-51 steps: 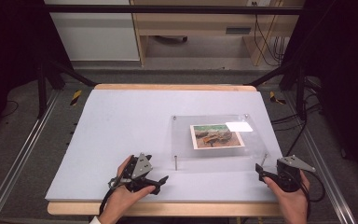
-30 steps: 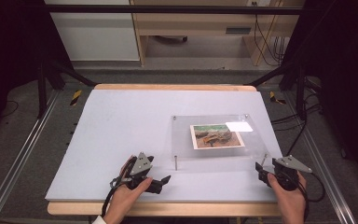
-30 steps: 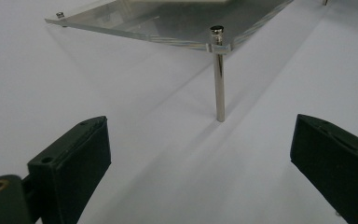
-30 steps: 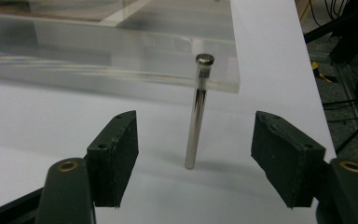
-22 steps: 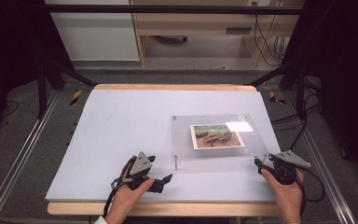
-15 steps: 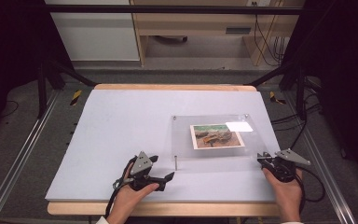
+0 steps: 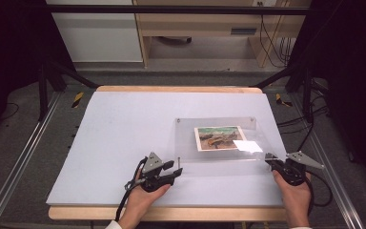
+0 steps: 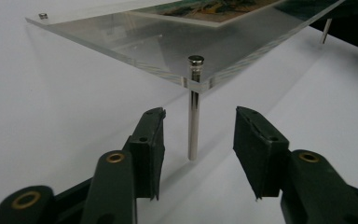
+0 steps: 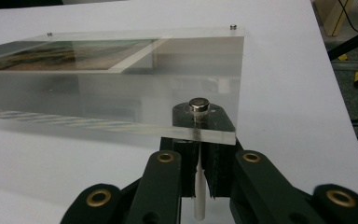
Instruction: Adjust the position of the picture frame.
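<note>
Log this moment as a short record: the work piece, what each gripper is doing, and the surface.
work piece: clear acrylic panel on four metal pins, a picture under or in it
left gripper: fingers have just been closing, either side of the near-left pin, gaps visible, not pressing
right gripper: fingers have just closed on the near-right pin below the panel corner
surface: white table
hands: one behind each gripper, at the near table edge
</note>
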`<state>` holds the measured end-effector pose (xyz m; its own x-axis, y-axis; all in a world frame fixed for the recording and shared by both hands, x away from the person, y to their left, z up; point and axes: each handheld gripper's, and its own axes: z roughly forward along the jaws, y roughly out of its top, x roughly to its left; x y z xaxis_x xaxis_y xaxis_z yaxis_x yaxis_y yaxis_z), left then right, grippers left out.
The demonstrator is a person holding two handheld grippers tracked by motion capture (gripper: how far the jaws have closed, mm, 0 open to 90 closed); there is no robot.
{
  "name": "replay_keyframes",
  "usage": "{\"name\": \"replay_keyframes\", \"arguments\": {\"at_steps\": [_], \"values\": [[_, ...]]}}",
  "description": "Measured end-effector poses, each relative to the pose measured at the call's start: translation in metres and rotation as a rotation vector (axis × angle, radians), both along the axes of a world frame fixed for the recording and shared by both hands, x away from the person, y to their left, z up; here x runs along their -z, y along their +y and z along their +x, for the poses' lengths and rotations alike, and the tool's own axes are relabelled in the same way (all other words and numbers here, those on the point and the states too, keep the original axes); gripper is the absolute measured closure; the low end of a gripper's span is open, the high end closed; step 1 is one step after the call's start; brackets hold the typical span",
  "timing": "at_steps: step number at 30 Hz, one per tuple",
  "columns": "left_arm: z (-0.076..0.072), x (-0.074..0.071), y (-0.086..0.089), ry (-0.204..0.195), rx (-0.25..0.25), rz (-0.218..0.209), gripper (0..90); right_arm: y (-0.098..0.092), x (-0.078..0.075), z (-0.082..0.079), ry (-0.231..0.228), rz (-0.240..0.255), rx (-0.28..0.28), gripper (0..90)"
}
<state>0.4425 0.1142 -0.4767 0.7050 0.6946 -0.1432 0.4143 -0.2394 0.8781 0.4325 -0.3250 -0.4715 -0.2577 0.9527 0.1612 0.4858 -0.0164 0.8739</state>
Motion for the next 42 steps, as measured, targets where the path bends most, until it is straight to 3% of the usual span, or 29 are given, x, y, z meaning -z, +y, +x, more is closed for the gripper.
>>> {"name": "replay_keyframes", "arguments": {"at_steps": [6,7,8,13,18,21,23,27,32,38,42], "values": [[0.011,0.006,-0.008,0.003,-0.005,-0.039,72.5,-0.001,-0.001,0.001,-0.002,0.008,-0.001,84.1],[0.013,0.005,-0.009,-0.003,-0.009,-0.082,75.1,-0.001,-0.001,0.001,0.001,0.008,-0.003,84.1],[0.014,0.004,-0.010,-0.008,-0.007,-0.092,77.4,-0.001,-0.001,0.001,0.004,0.008,-0.003,84.1],[0.014,0.002,-0.011,-0.008,-0.008,-0.115,84.1,-0.001,0.000,0.001,0.007,0.009,-0.007,84.0],[0.014,0.002,-0.011,-0.006,-0.008,-0.115,84.3,-0.003,0.003,0.002,0.002,0.035,-0.014,80.0],[0.014,0.001,-0.010,-0.007,-0.005,-0.111,84.3,-0.002,0.003,0.005,-0.016,0.022,-0.016,75.3],[0.015,-0.001,-0.009,-0.014,0.001,-0.104,84.4,-0.002,0.002,0.005,-0.026,0.019,-0.022,82.5],[0.016,-0.011,-0.007,-0.041,0.003,-0.066,84.6,0.000,-0.003,0.005,-0.042,0.004,-0.029,84.7],[0.017,-0.019,0.007,-0.049,-0.006,-0.047,84.6,0.011,-0.008,0.004,-0.044,0.013,-0.040,84.9],[0.019,-0.025,0.049,-0.050,-0.058,-0.043,84.6,0.053,-0.015,0.013,-0.034,-0.011,-0.083,84.9],[0.020,-0.027,0.064,-0.048,-0.074,-0.052,84.7,0.069,-0.018,0.018,-0.037,-0.005,-0.096,84.9]]}}
